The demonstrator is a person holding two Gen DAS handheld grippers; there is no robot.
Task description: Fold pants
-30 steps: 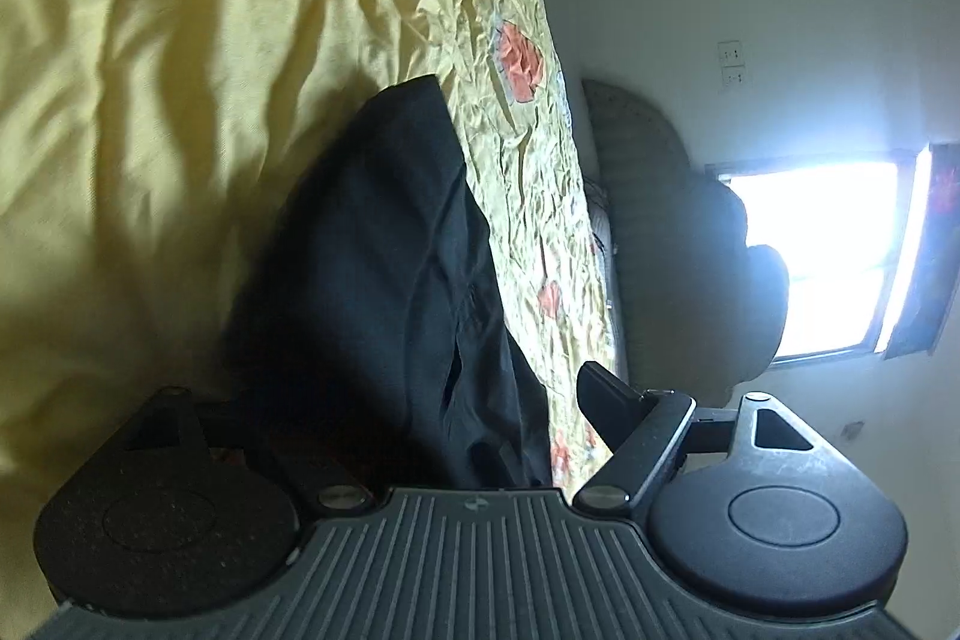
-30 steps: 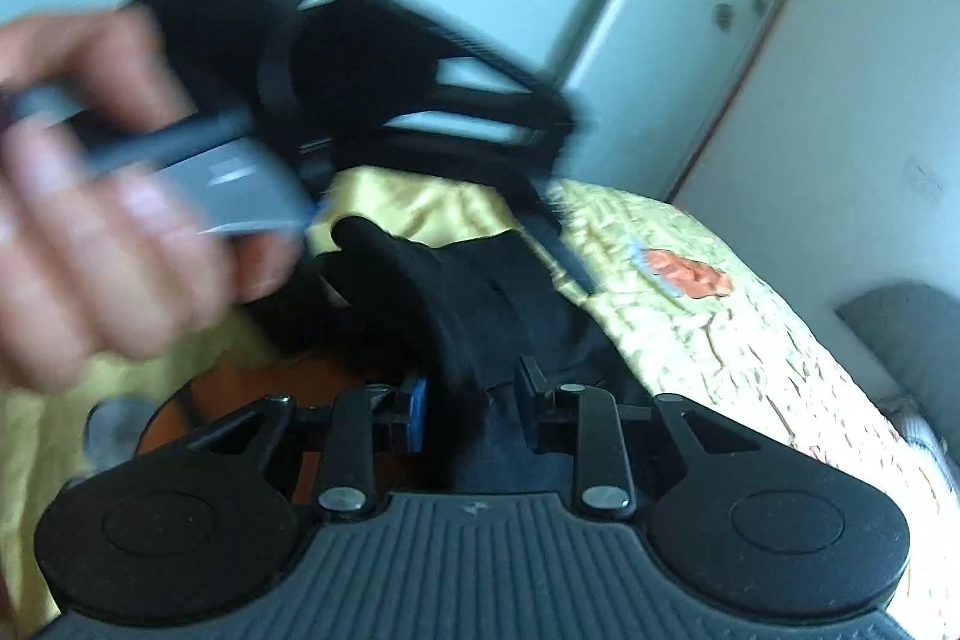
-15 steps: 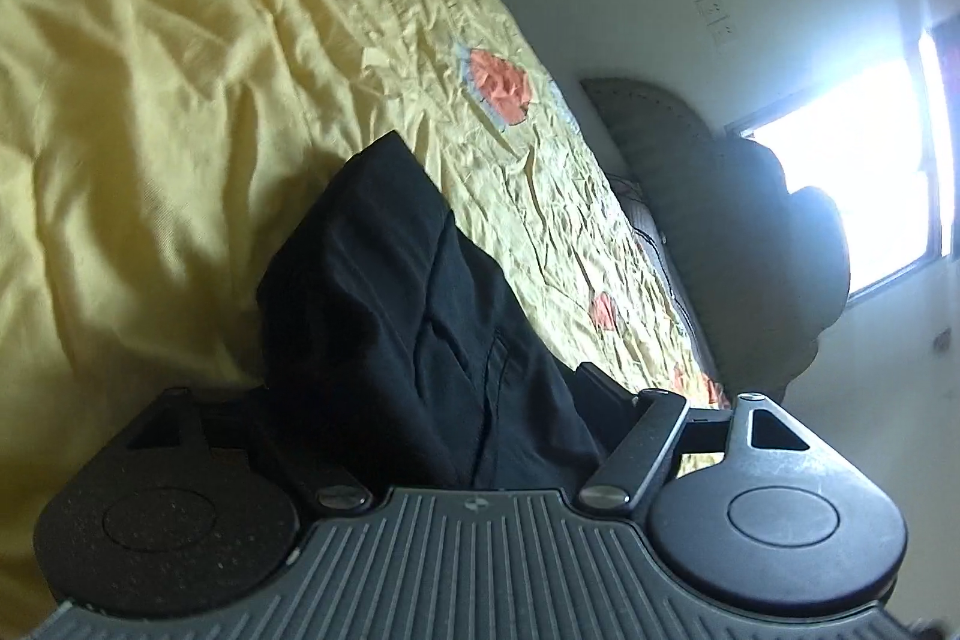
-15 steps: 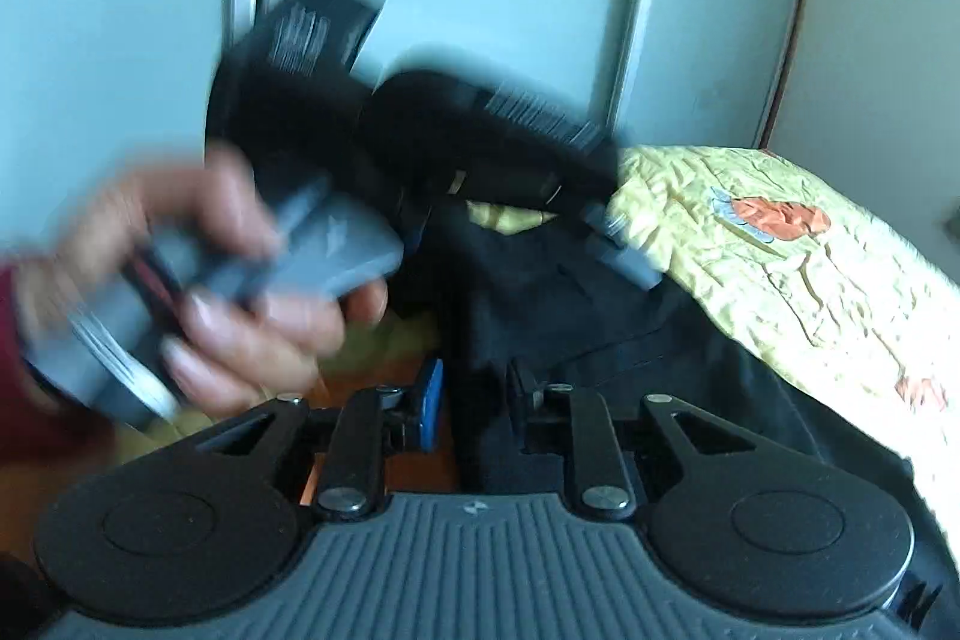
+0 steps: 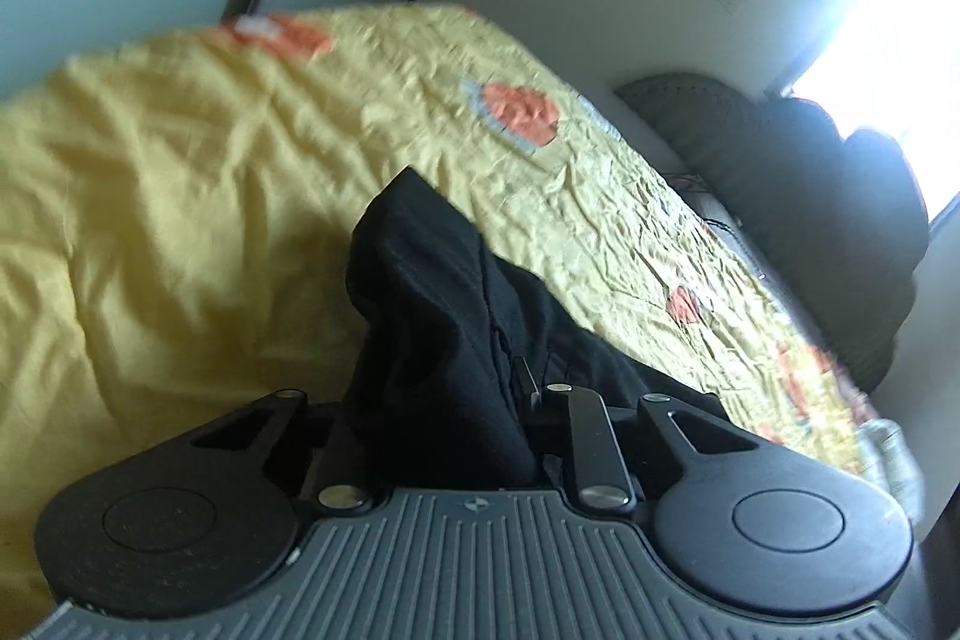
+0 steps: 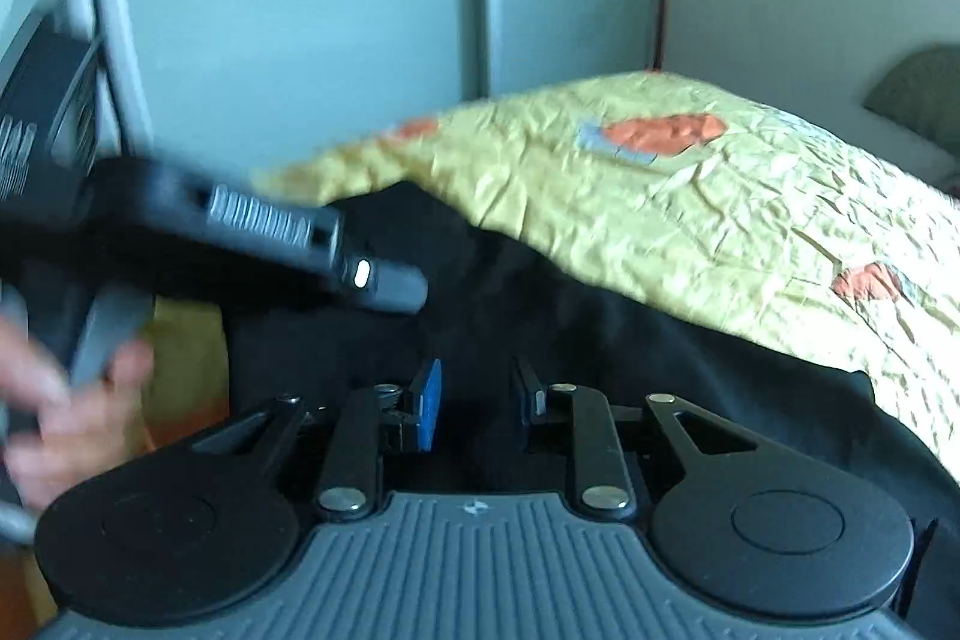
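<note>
gripping: left tool (image 5: 444, 418) has just been closing and is clamped on a bunch of the black pants (image 5: 444, 316)
right tool (image 6: 477, 400): clamped on pants cloth too
pants place: lifted at the near end, the rest trailing on the yellow bed cover (image 5: 180, 196)
risk: uneven grips could leave a crooked fold
cause: left tool holds a thick wad
second risk: cloth sliding out under its own weight

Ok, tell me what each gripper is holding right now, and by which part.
The left gripper, its jaws just closed, pinches a bunched fold of the black pants. The right gripper grips the same dark cloth. Which part of the garment cannot be told.
</note>
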